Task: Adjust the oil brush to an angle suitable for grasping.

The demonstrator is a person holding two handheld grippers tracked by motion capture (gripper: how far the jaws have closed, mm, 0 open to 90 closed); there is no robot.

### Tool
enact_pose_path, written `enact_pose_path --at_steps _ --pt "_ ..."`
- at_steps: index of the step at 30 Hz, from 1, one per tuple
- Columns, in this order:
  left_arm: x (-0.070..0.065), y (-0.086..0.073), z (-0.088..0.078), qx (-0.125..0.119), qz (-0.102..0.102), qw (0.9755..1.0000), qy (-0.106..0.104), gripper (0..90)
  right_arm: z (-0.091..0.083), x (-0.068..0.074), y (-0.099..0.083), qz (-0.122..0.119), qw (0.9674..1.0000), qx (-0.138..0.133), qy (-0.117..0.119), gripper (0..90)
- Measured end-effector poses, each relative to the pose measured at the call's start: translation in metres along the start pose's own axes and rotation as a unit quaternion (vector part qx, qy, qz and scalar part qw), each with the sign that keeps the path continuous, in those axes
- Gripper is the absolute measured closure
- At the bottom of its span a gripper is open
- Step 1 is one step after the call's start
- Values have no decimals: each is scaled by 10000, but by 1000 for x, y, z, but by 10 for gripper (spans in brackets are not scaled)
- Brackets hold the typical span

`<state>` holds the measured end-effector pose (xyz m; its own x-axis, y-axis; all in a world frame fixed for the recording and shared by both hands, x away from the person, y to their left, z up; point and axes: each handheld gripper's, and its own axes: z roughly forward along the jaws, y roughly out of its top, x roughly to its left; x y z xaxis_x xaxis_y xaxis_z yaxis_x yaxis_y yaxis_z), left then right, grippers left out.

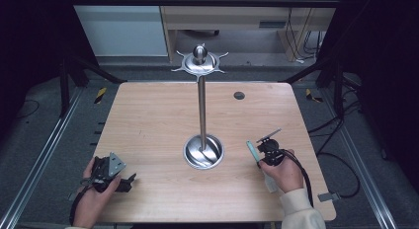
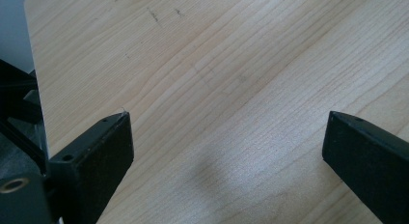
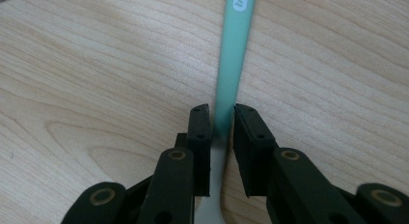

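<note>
Steel stand [image 1: 202, 110] parked mid-desk [image 1: 148, 120]. Right of its base, right gripper [image 1: 262, 149] over a teal-handled utensil [image 1: 252, 151]. Left of the base, near the desk's front edge, left gripper [image 1: 114, 177] resting.

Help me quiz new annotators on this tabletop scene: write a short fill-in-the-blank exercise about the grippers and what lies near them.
1. The right gripper has its jaws around the utensil's ____ handle.
2. The left gripper has its jaws wide ____ over bare wood.
3. The steel stand rises from a round ____ on the table.

Missing words: green; open; base
</note>
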<state>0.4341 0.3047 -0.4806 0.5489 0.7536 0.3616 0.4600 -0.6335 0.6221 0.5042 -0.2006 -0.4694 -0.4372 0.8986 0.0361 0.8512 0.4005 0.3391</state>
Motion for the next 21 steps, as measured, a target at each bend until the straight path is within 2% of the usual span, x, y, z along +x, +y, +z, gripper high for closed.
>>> enact_pose_path --at_steps 15,19,21 --pt "0 0 0 -12 -7 10000 0 36 0 0 2 50 10000 8 -80 822" --pt "0 0 0 -14 -6 10000 3 36 -3 -1 2 87 9999 -60 -57 823" --pt "0 0 -1 -6 2 10000 5 36 -7 -3 3 112 9998 -177 -45 824"
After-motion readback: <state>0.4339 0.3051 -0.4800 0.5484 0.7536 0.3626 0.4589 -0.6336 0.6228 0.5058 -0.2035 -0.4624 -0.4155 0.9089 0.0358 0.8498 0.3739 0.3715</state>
